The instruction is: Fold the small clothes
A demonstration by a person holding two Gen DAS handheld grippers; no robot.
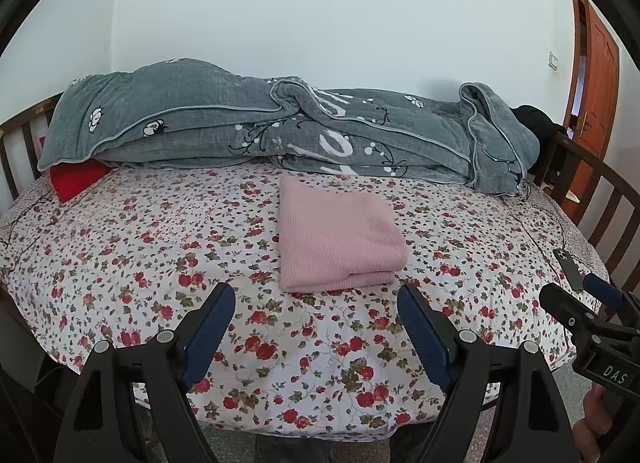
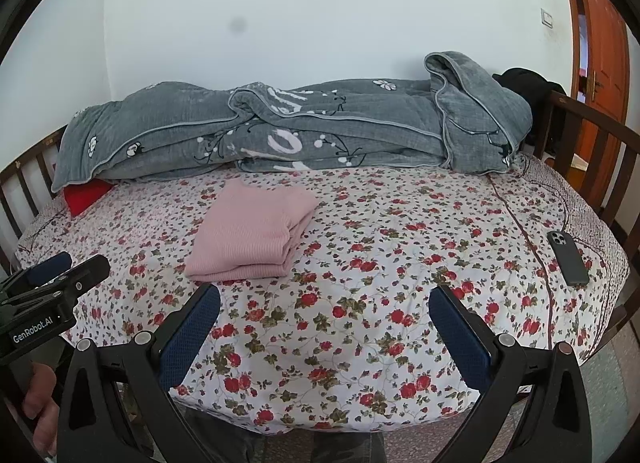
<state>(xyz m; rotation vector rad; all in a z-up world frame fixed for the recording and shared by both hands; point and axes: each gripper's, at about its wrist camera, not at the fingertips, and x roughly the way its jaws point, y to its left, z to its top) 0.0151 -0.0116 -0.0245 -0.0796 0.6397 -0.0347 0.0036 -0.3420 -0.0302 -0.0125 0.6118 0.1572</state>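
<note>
Pink garment (image 1: 340,237) lies folded on floral bedsheet (image 1: 160,247) below white wall (image 1: 320,15).

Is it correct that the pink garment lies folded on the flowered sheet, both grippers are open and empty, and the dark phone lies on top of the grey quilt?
Not quite. The phone lies on the flowered sheet near the bed's right edge, apart from the grey quilt, as the right wrist view shows. The pink garment is folded, and the left gripper and right gripper are open and empty.
</note>
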